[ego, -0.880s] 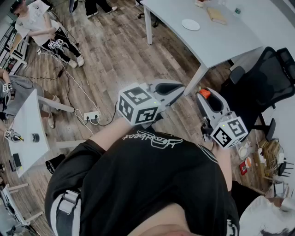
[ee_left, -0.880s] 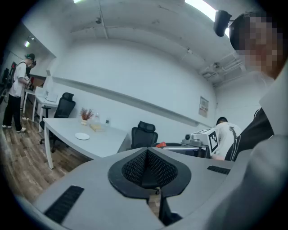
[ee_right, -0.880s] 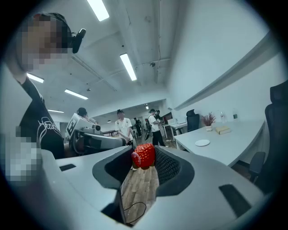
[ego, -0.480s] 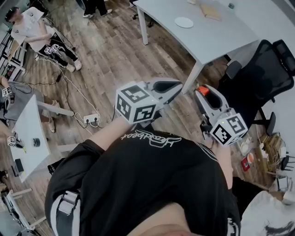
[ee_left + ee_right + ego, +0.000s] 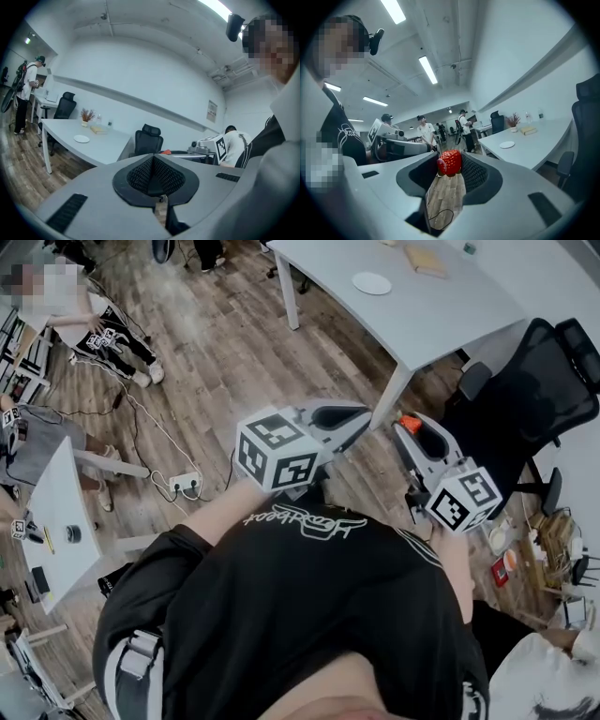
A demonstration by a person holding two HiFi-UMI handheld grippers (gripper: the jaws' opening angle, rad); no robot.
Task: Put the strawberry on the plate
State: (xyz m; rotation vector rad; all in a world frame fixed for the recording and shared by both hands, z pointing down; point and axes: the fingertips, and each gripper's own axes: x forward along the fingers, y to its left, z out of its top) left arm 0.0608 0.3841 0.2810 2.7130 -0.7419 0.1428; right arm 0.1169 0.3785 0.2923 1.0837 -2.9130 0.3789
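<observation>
The right gripper (image 5: 409, 429) grips the strawberry (image 5: 449, 162) at the tips of its jaws. The jaws stand partly apart, with the pads pressing the red fruit from both sides. The left gripper (image 5: 153, 161) has its jaws closed together with nothing between them. The person holds both grippers up in front of the chest, above the wood floor (image 5: 234, 352), the left one just beside the right. The plate (image 5: 372, 283) is small, white and bare. It lies on the white table (image 5: 450, 329) ahead, well apart from the strawberry. A book (image 5: 427, 261) lies near the plate on the same table. A black chair (image 5: 544, 390) stands by the table's near end, to the right of the right gripper
</observation>
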